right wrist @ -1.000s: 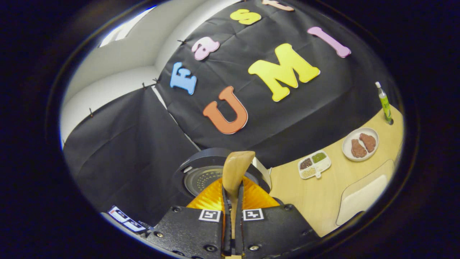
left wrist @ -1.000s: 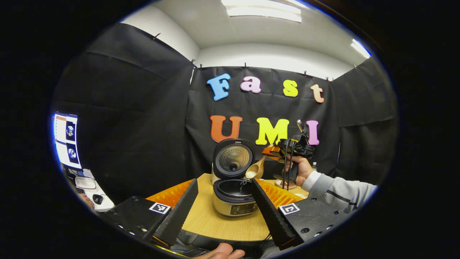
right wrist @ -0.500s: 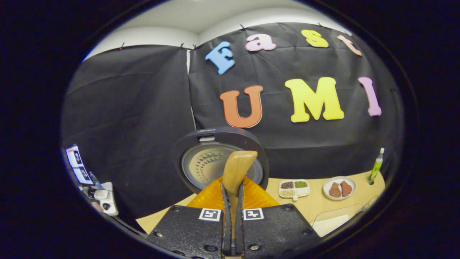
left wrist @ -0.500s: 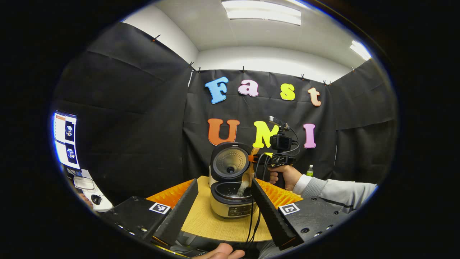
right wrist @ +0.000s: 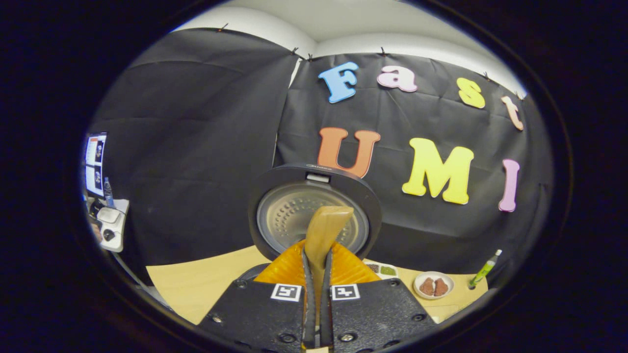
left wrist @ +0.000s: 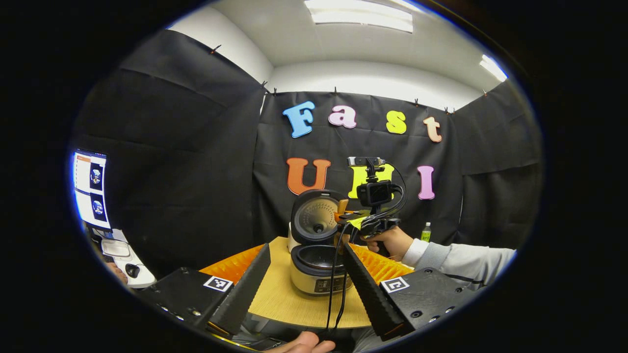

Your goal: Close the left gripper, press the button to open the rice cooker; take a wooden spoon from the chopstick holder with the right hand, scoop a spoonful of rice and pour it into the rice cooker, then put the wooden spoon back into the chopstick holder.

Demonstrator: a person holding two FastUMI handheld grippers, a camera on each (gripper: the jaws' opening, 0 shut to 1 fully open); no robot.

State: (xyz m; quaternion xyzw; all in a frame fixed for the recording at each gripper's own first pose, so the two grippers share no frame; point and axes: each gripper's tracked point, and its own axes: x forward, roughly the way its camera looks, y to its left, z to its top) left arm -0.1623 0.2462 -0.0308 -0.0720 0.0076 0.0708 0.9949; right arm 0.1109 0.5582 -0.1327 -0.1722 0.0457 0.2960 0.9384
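Note:
The rice cooker point(left wrist: 319, 269) stands open on the wooden table point(left wrist: 279, 299), its round lid point(left wrist: 316, 218) upright behind the pot. My left gripper point(left wrist: 306, 247) is open and holds nothing, its fingers framing the cooker from the near side. A hand holds my right gripper point(left wrist: 344, 215) above the pot's right rim, beside the lid. In the right gripper view, that right gripper point(right wrist: 318, 255) is shut on the wooden spoon point(right wrist: 324, 230), whose bowl end points at the lid's point(right wrist: 314, 211) inner face. The spoon point(left wrist: 342, 205) shows as a small wooden piece; its contents are hidden.
At the table's far right stand a small plate of brown pieces point(right wrist: 433, 285), a divided snack tray point(right wrist: 382, 269) and a green bottle point(right wrist: 483, 269). A monitor point(left wrist: 91, 189) and a side desk are at the left. Cables hang from the right gripper across the cooker's front.
The right gripper has rolled back from its pouring tilt to level and risen slightly beside the lid. The stream of rice falling into the pot has stopped. The left gripper has barely moved.

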